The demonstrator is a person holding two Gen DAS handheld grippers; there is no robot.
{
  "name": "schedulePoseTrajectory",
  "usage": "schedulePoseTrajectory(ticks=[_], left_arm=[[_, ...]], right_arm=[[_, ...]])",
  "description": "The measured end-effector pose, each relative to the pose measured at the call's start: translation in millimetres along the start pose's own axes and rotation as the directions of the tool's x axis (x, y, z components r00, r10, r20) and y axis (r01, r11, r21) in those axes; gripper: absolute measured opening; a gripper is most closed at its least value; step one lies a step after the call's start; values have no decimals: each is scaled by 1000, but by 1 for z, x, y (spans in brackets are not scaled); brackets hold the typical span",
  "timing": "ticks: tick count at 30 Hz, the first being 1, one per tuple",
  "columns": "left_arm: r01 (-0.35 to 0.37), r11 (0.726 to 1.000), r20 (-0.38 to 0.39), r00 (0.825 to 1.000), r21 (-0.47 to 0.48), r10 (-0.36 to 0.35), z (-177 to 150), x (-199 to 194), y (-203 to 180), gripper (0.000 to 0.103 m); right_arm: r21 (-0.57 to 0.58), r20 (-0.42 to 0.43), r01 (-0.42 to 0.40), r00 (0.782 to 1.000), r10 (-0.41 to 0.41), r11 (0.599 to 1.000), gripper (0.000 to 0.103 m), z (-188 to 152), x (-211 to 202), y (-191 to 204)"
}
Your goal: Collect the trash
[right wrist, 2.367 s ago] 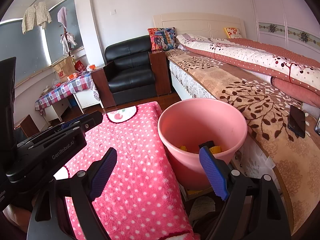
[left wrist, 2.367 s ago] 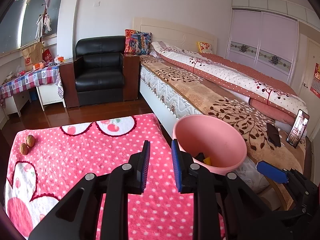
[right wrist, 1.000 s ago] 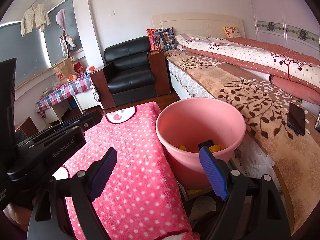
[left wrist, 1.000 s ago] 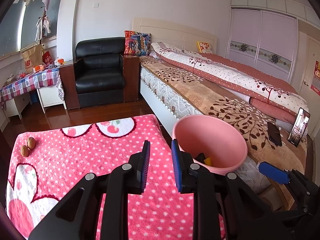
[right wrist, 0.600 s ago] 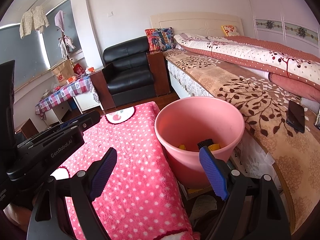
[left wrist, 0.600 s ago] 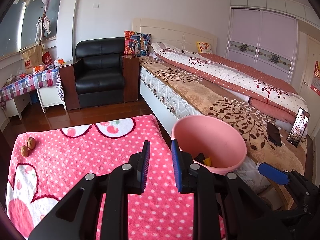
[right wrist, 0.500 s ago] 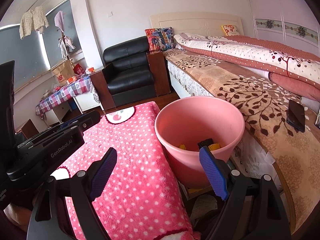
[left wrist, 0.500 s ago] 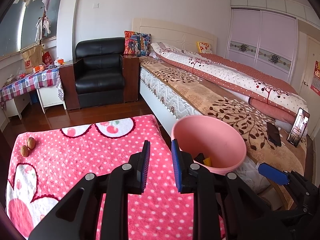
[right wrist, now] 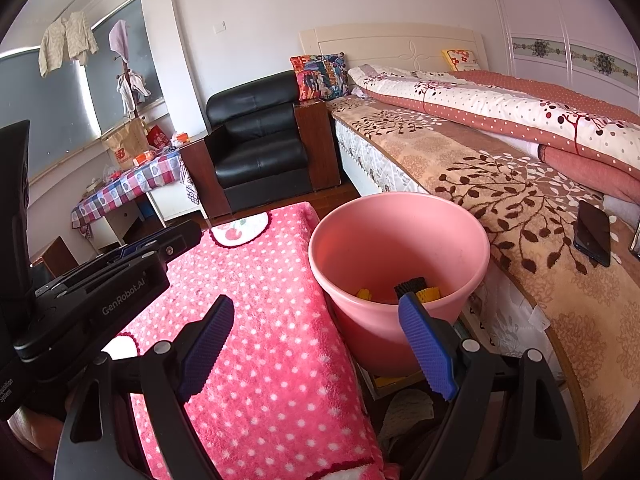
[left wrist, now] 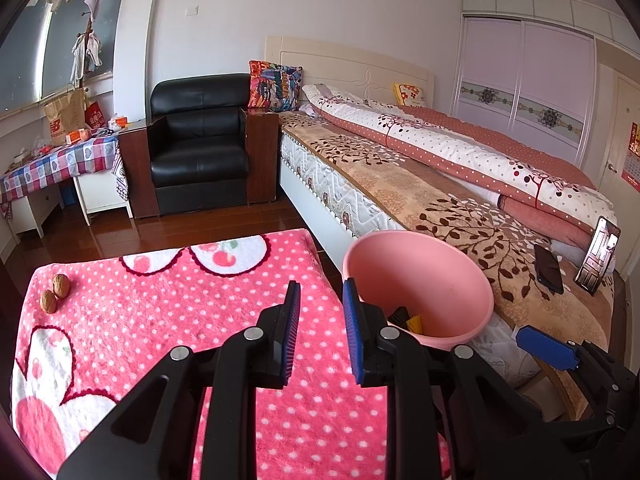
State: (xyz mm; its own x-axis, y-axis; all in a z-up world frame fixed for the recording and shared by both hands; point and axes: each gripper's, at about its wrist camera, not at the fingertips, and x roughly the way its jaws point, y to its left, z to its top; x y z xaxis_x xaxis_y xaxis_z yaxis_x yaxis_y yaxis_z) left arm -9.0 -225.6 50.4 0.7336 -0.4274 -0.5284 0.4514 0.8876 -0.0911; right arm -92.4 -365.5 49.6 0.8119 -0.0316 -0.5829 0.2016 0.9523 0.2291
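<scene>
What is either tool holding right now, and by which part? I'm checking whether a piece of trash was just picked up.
Nothing is held. The left tool has a narrow bare gap between its pads; the right tool is wide open beside the pink bucket.

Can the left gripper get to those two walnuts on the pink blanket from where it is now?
Probably yes. The walnuts lie in the open at the blanket's far left corner, nothing stands between them and the left gripper, and its jaws are parted and empty.

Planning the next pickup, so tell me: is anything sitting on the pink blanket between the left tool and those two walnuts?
Nothing visible. Between the left tool and the two walnuts near the far left corner lies only open pink blanket. The pink bucket stands off to the other side.
</scene>
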Motion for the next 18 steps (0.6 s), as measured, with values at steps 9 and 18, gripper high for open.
schedulePoseTrajectory(ticks=[9, 18], left_arm=[[0, 1000, -1, 1000, 0, 0, 0, 1, 0, 22], [-1, 1000, -5, 1000, -1, 1, 0, 3, 0, 22]], right_arm=[[-2, -3, -1, 1000, 1, 1000, 83, 1, 2, 1], [-2, -8, -4, 1000, 4, 1000, 83, 3, 4, 1]])
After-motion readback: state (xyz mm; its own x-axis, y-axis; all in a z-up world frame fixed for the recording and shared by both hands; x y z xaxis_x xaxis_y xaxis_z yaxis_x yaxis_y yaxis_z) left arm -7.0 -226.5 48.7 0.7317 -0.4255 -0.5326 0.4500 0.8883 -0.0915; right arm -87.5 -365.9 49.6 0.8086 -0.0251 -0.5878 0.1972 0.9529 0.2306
